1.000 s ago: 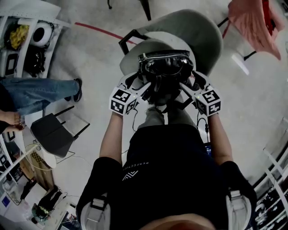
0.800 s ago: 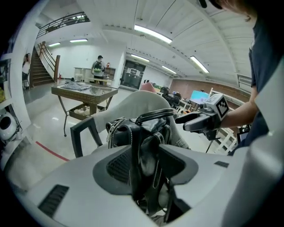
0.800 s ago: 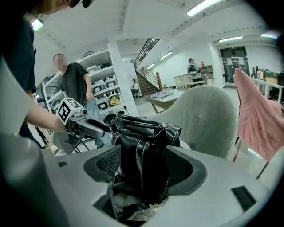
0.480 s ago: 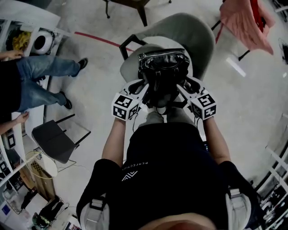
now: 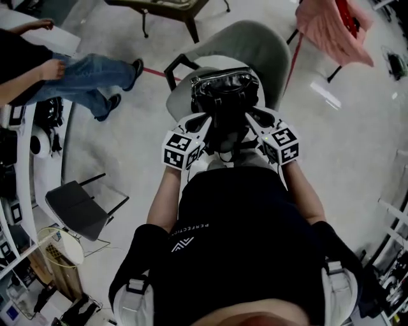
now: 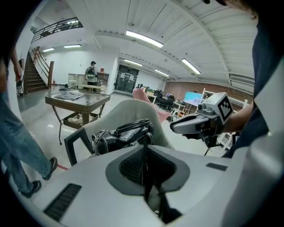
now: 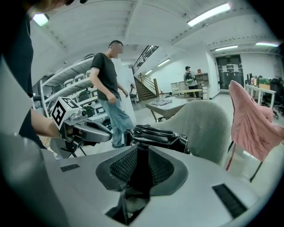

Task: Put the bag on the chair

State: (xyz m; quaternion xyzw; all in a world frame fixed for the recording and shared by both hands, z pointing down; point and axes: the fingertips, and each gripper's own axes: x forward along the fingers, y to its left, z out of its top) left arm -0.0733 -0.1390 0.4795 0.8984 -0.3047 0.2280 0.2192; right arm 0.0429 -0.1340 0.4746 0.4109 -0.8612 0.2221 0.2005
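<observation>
A black leather bag [image 5: 224, 89] with handles rests on the seat of a grey shell chair [image 5: 248, 41]. Both grippers hover at the bag's near side, just in front of the seat. My left gripper [image 5: 205, 124] is shut with its pads together and nothing between them; its own view shows the bag [image 6: 124, 135] a little beyond the jaws [image 6: 144, 153]. The jaws of my right gripper [image 5: 253, 122] are closing, with a narrow dark slit left between the pads [image 7: 138, 155] and nothing seen in it. The bag [image 7: 155, 135] lies ahead of them, untouched.
A person in jeans [image 5: 83, 70] walks past at the upper left. A pink cloth [image 5: 331, 25] hangs over another chair at the upper right. A wooden table [image 5: 166, 6] stands behind the chair. A black folded seat [image 5: 76, 207] and shelving are at the left.
Both grippers' jaws have gone from open to nearly or fully together. The bag stays on the seat. The person in jeans has walked toward the top of the view.
</observation>
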